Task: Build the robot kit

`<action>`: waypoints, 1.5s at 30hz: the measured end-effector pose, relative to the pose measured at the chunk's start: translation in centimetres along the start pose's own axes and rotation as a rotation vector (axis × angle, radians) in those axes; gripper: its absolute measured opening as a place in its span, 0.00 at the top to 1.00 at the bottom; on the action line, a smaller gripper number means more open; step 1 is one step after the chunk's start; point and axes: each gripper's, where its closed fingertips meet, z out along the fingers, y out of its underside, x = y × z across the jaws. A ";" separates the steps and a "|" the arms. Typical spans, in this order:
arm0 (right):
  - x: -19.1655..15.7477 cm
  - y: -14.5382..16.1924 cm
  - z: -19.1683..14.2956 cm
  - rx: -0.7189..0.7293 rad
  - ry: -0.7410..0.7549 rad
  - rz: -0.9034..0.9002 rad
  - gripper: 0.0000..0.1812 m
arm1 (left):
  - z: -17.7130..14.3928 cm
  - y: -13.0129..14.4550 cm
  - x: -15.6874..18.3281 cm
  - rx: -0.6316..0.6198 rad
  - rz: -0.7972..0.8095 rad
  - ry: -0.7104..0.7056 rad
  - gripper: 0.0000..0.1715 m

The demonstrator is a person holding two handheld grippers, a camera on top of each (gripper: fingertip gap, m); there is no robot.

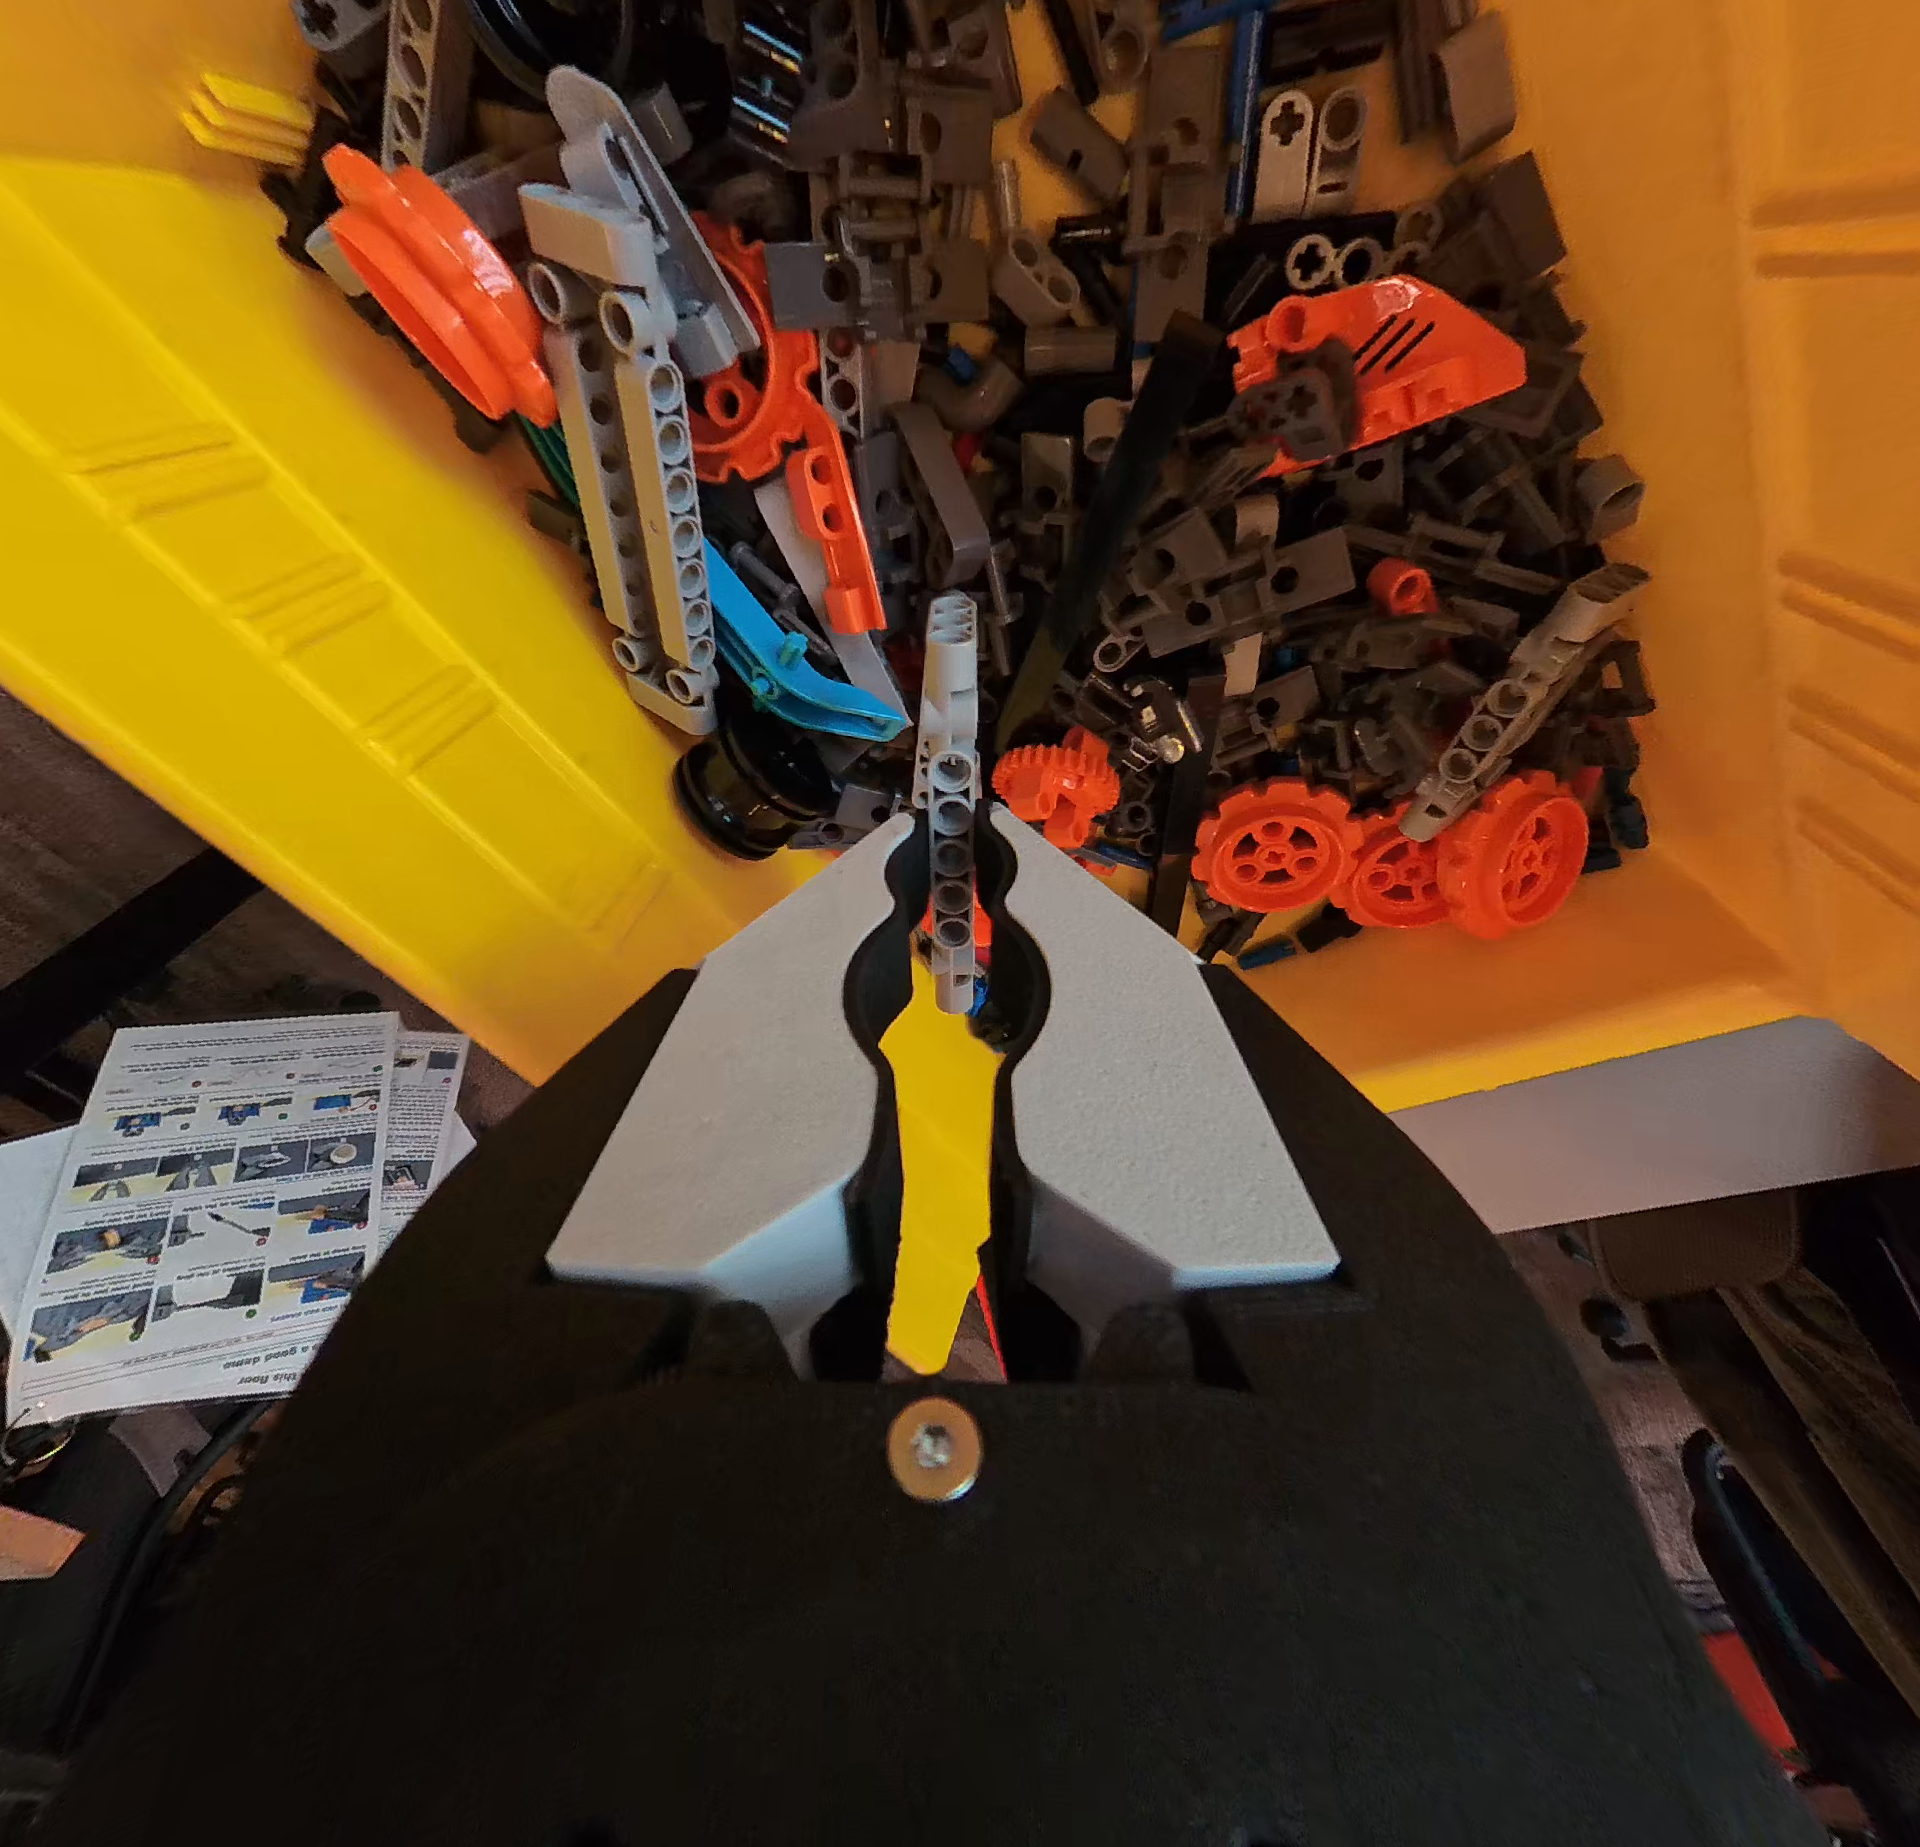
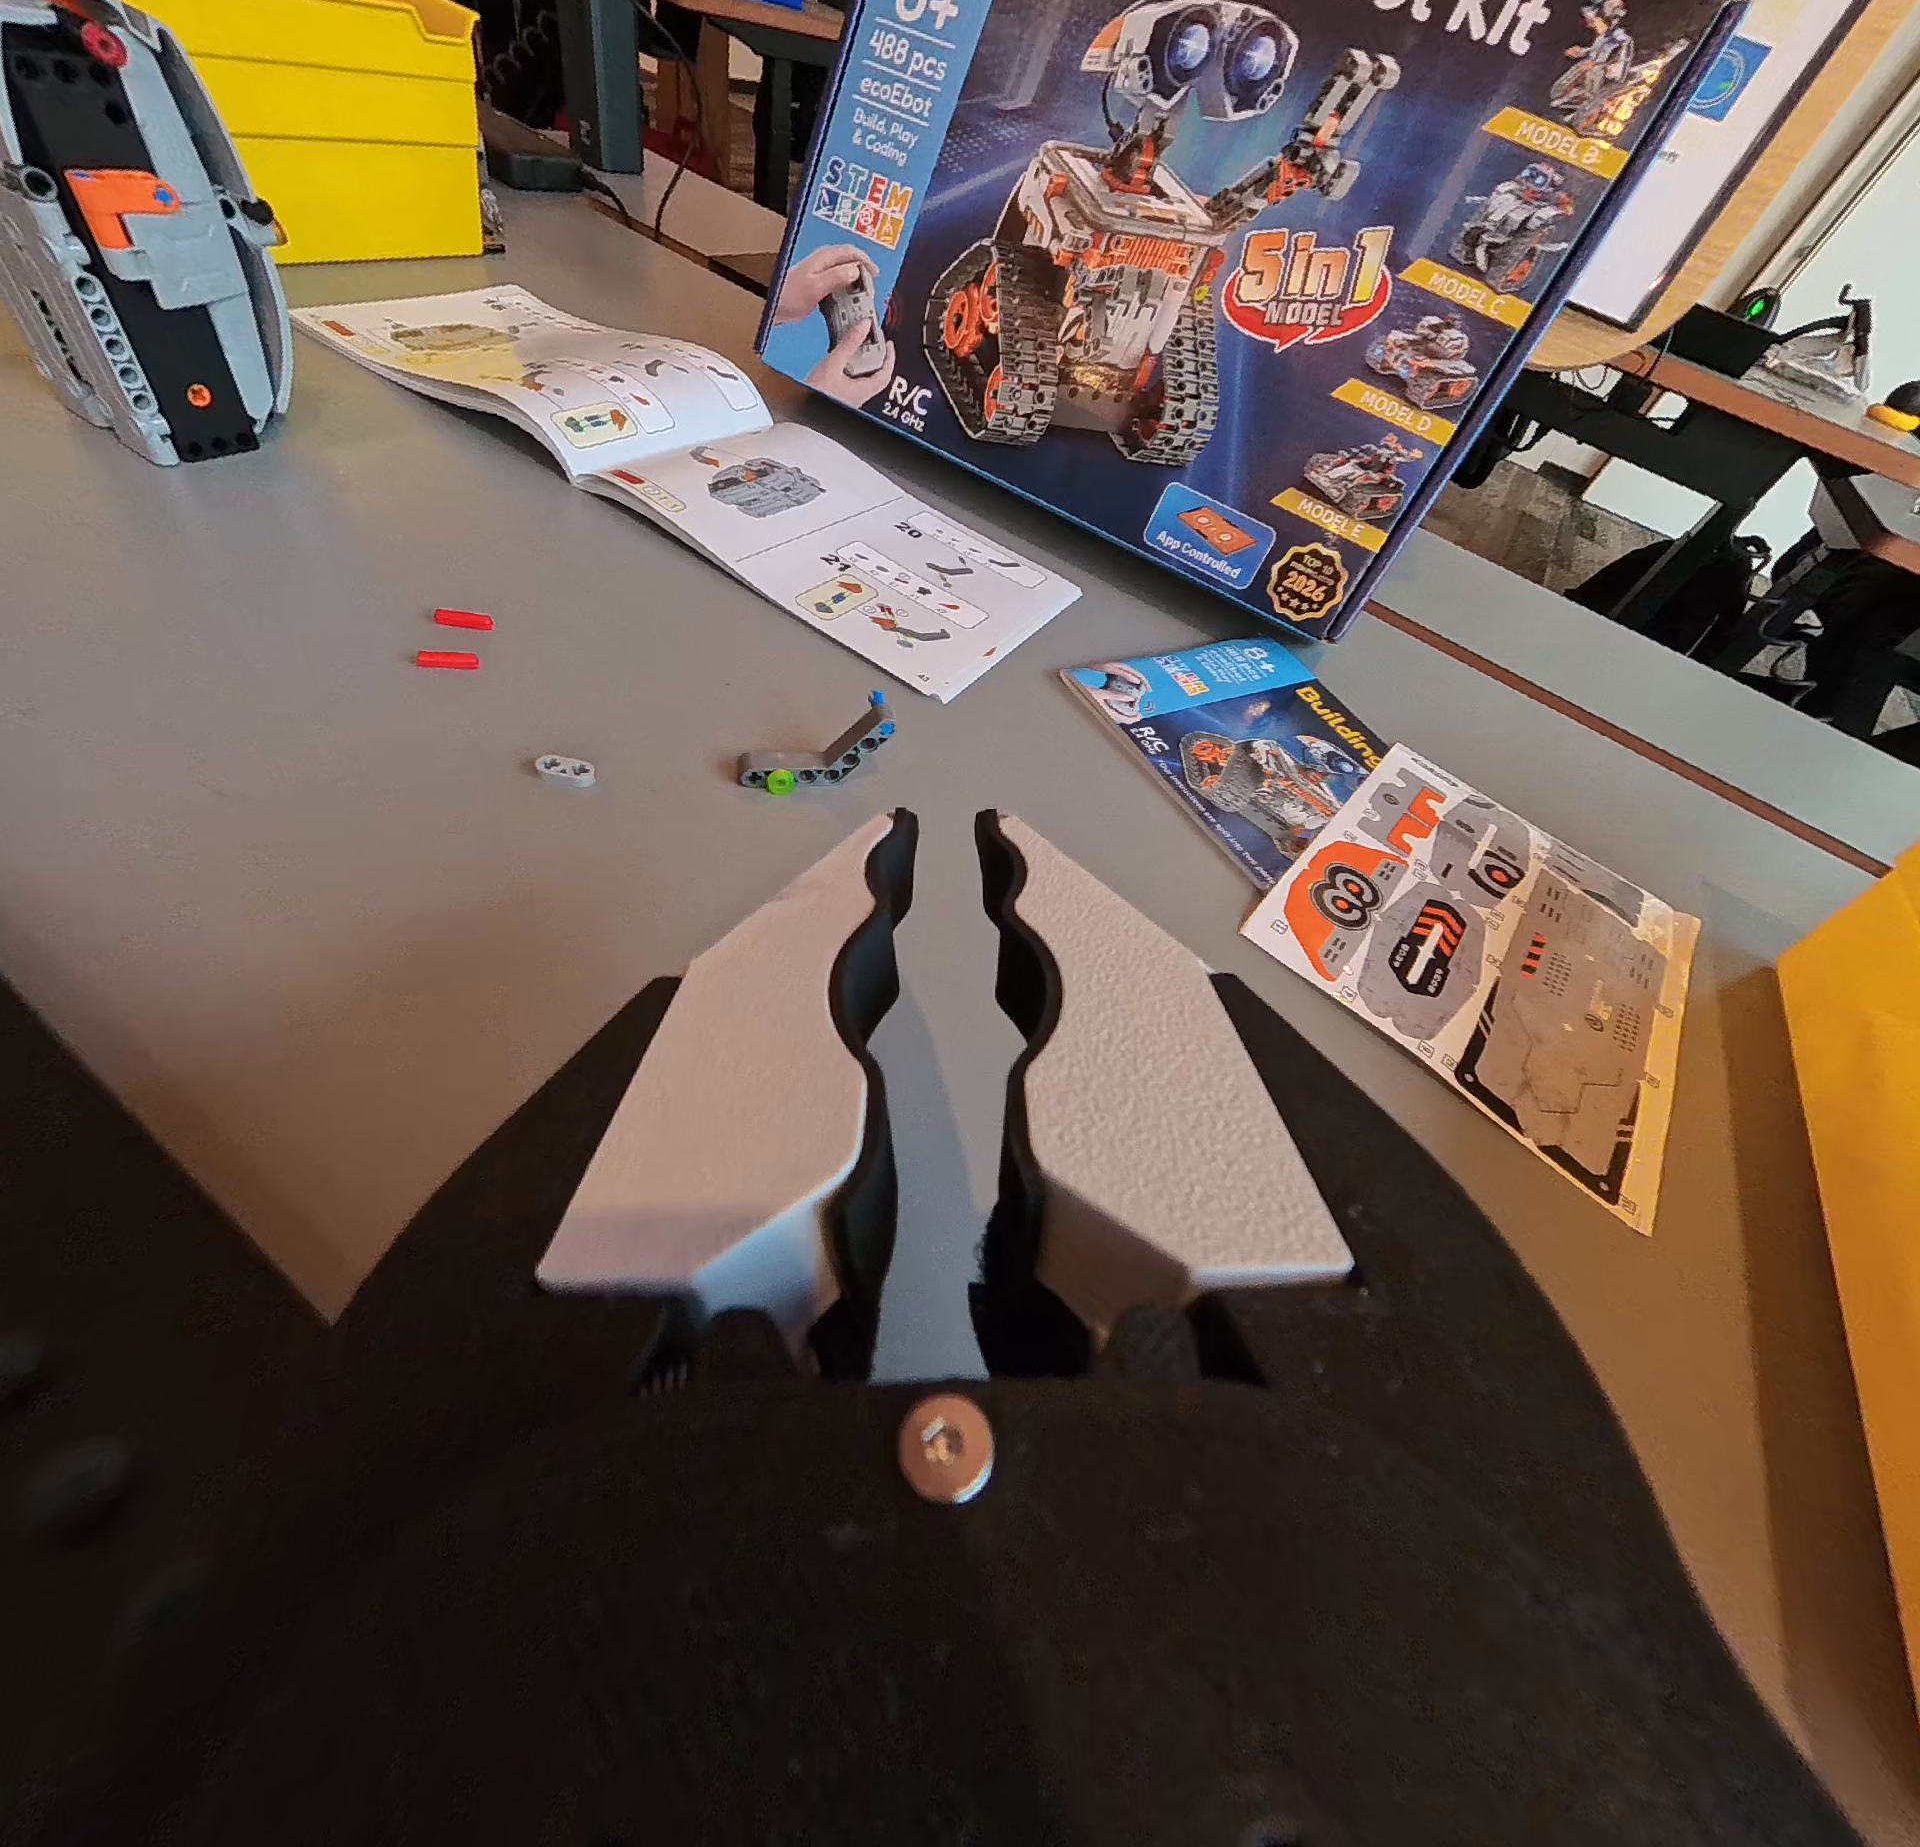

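In the left wrist view my left gripper (image 1: 952, 821) is shut on a light grey holed beam (image 1: 948, 748) and holds it upright over a yellow bin (image 1: 343, 592). The bin is full of grey, black and orange building parts, with orange wheels (image 1: 1273, 857) at the lower right. In the right wrist view my right gripper (image 2: 945, 826) hovers above a grey table (image 2: 260, 914), its jaws a small gap apart with nothing between them. Just beyond its tips lie a dark grey bent beam with a green pin (image 2: 821, 753), a small grey connector (image 2: 566, 769) and two red pins (image 2: 457, 639).
An open instruction booklet (image 2: 727, 488) and a large kit box (image 2: 1247, 270) stand behind the loose parts. A partly built grey and black model (image 2: 125, 239) sits at the far left beside a yellow bin (image 2: 312, 104). A sticker sheet (image 2: 1475, 966) and a small booklet (image 2: 1226, 748) lie to the right. Printed sheets (image 1: 218, 1205) lie beside the bin. My left tips are about 50 cm from the small grey connector (image 2: 566, 769), my right tips only 12 cm.
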 end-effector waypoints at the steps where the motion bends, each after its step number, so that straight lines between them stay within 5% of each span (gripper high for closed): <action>1: -0.1 0.0 0.0 -0.002 -0.001 -0.005 0.94 | 0.2 0.1 0.0 0.001 -0.003 0.004 0.97; 13: -1.0 0.5 0.5 -0.041 -0.029 -0.061 0.93 | 1.7 1.0 0.4 0.027 -0.069 0.101 0.97; 21: -1.4 0.4 0.4 -0.036 -0.039 -0.083 0.93 | 0.7 -0.3 0.9 0.128 -0.158 0.190 0.82; 30: -1.4 0.2 0.6 -0.028 -0.060 -0.060 0.92 | -5.1 -1.6 -0.2 0.517 -0.202 0.009 0.85; 36: -1.3 0.1 0.5 -0.015 -0.056 -0.042 0.92 | -10.1 -2.6 0.9 0.854 -0.273 0.053 0.85; 45: -0.5 -0.3 0.0 0.017 -0.022 -0.012 0.92 | -11.2 -0.5 2.3 1.019 -0.306 0.071 0.83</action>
